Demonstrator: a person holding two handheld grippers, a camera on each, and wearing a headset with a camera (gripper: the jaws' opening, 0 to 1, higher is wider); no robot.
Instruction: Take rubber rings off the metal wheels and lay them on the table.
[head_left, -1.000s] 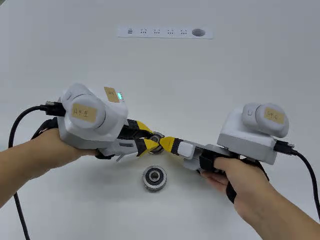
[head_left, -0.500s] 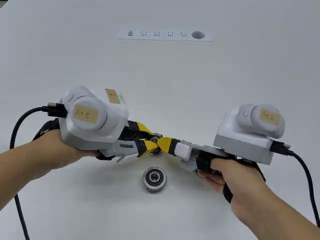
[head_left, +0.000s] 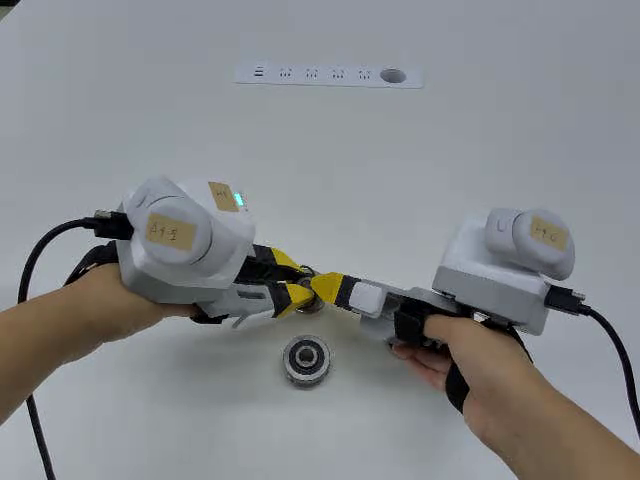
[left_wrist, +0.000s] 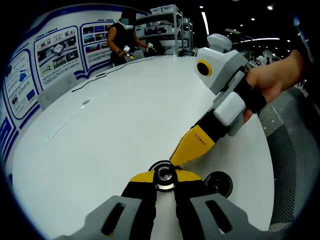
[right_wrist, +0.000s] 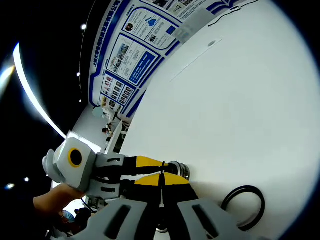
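Stretching open all round, the white table (head_left: 480, 150) reaches a far power strip (head_left: 328, 75); left gripper (head_left: 292, 285) pinches a metal wheel (left_wrist: 163, 175) above it, right gripper (right_wrist: 162, 179), jaws pressed together, touches that wheel's rim; second wheel (head_left: 306, 359) lies nearby

White everywhere: plain white tabletop (head_left: 480, 150), long white plastic power strip (head_left: 328, 74). On the left gripper (head_left: 292, 284): white shell, tan label, green light, yellow-and-black jaws. The right gripper (head_left: 328, 288), same colours. The small round metal wheel (left_wrist: 164, 175) gleams silver; the round wheel on the table (head_left: 307, 359) is grey steel ringed in black rubber.
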